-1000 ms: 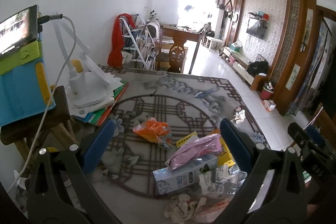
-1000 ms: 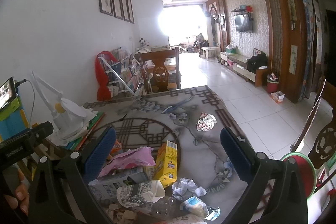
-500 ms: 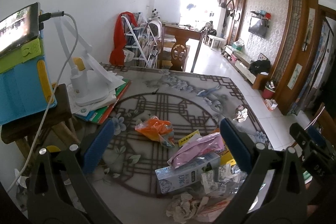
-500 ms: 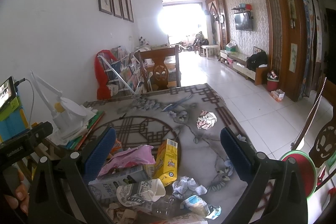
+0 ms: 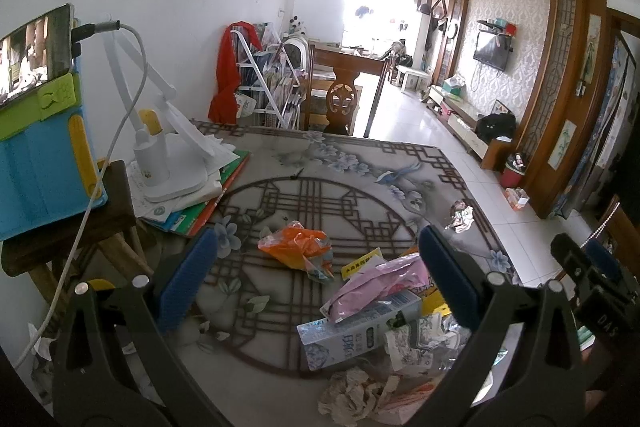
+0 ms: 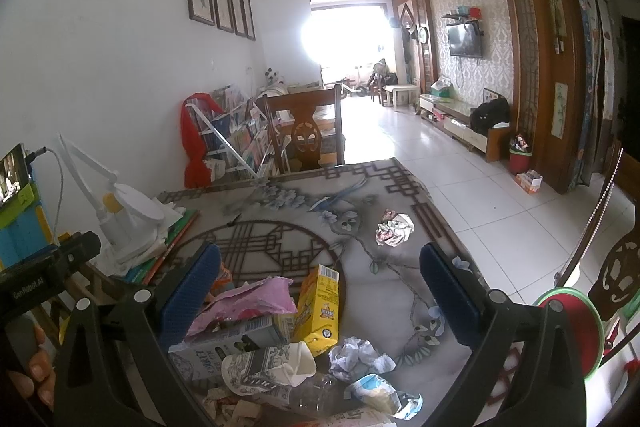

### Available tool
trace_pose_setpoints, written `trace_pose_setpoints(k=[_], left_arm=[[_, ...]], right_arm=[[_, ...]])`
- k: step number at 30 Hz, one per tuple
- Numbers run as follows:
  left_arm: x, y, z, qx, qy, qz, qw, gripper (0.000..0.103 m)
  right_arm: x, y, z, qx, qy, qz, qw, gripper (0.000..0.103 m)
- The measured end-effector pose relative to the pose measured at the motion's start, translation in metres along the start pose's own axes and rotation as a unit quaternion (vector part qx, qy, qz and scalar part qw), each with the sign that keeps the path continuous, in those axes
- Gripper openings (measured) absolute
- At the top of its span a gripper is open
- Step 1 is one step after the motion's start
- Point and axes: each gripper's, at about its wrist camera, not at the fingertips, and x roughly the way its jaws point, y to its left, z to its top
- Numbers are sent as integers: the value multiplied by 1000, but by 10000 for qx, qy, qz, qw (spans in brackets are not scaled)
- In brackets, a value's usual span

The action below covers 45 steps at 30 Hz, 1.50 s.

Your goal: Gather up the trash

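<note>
Collection looks barely begun in the left wrist view: the left gripper (image 5: pixel 316 277) hovers spread and empty over the patterned table (image 5: pixel 360 163), with the crumpled orange plastic wrapper (image 5: pixel 296 249) lying between its fingers as the likely first pick, and the pink foil pouch (image 5: pixel 376 285) on the pale blue carton (image 5: pixel 356 331) just beside it. From the right wrist, the right gripper (image 6: pixel 320 291) is likewise spread and empty above the heap around the upright yellow carton (image 6: pixel 320 307); a crumpled printed paper ball (image 6: pixel 394 227) lies well apart, and the white desk lamp (image 6: pixel 120 215) on stacked books crowds the left edge.
</note>
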Motion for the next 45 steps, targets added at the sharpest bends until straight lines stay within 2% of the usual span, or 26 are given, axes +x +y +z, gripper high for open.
trace_pose_setpoints(k=[10, 12, 21, 45], left_arm=[[12, -1, -1, 20, 114, -43, 9999, 99], [14, -4, -1, 36, 129, -58, 9999, 99], [18, -11, -1, 97, 173, -133, 9997, 99], [31, -32, -4, 335, 308, -603, 9971, 99]], right_arm=[[-4, 0, -6, 21, 30, -75, 10000, 96], [11, 0, -15, 30, 51, -87, 9999, 96], [11, -9, -6, 56, 79, -122, 9999, 96], [7, -26, -7, 101, 265, -479, 9985, 96]])
